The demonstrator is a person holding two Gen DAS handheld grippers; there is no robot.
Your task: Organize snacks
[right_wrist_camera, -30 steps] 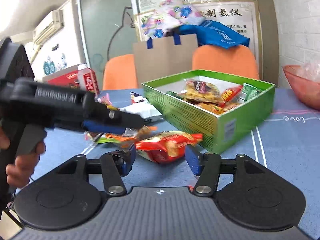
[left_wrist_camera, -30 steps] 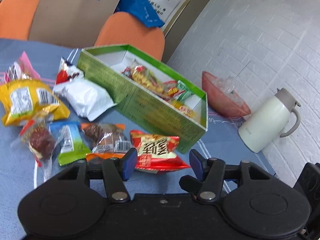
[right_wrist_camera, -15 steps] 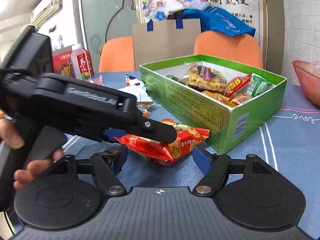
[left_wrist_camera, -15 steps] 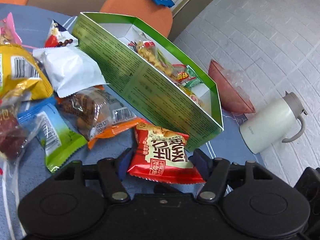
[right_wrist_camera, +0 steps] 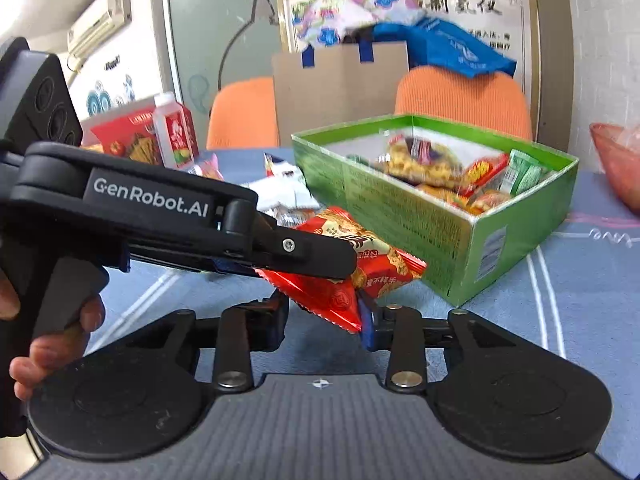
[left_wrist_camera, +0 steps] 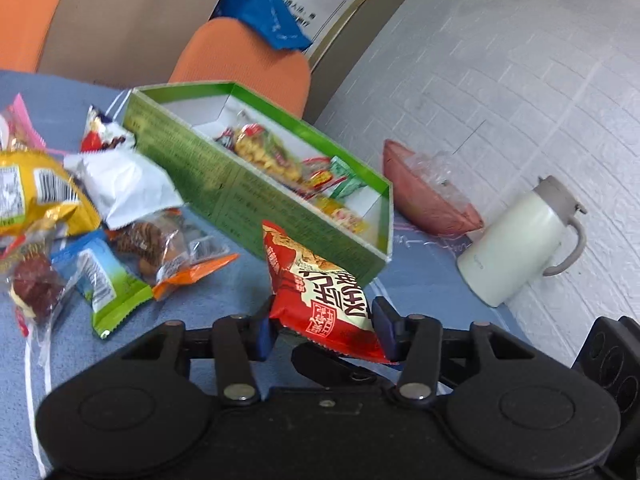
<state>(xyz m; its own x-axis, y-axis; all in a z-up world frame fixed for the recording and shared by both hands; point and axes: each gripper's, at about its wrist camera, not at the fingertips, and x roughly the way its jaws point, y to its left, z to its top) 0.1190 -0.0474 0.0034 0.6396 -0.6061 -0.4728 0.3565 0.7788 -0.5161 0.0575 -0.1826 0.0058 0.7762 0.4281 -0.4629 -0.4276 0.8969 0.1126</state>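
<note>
My left gripper (left_wrist_camera: 324, 332) is shut on a red snack packet (left_wrist_camera: 320, 292) and holds it above the blue tablecloth, just short of the green box (left_wrist_camera: 256, 196). The box holds several snack packets (left_wrist_camera: 268, 152). In the right wrist view the left gripper (right_wrist_camera: 344, 264) crosses from the left with the red packet (right_wrist_camera: 380, 264) in its jaws. My right gripper (right_wrist_camera: 322, 320) is open and empty, right under that packet, in front of the green box (right_wrist_camera: 400, 204). Several loose snack packets (left_wrist_camera: 120, 184) lie left of the box.
A white thermos jug (left_wrist_camera: 520, 240) and a pink bowl (left_wrist_camera: 424, 196) stand right of the box. A red carton and a small milk carton (right_wrist_camera: 174, 132) stand at the back left. Orange chairs (left_wrist_camera: 244, 60) and a cardboard bag (left_wrist_camera: 120, 20) are behind the table.
My left gripper closed on the red packet and lifted it off the table. The right gripper moved in beneath it and stayed open.
</note>
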